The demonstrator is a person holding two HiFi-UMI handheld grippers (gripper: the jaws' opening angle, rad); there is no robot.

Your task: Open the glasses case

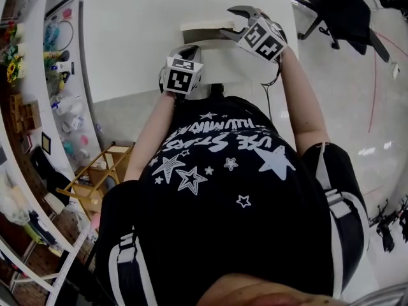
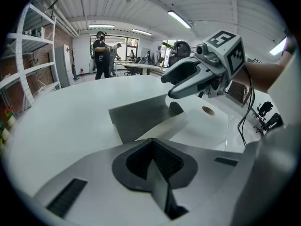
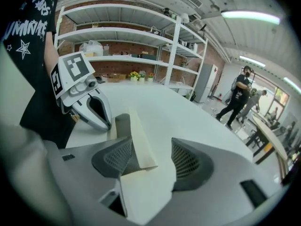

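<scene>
The glasses case (image 1: 207, 26) is a cream folding case lying on the white table (image 1: 140, 37). In the left gripper view its grey inner panel (image 2: 141, 117) lies flat, and a cream flap (image 2: 164, 126) runs into the jaws. My left gripper (image 2: 153, 145) is shut on that thin flap. My right gripper (image 3: 150, 159) is open, its pads apart, with a raised cream flap (image 3: 138, 140) between them leaning on the left pad. In the head view the right gripper (image 1: 229, 23) straddles the case's right end, and the left gripper (image 1: 190, 50) sits at its near edge.
Shelving with small items (image 1: 38, 107) and a wooden rack (image 1: 95, 177) stand to my left. An office chair (image 1: 338, 11) is at the far right. People (image 2: 100, 55) stand beyond the table's far end. A cable (image 2: 244, 112) hangs from the right gripper.
</scene>
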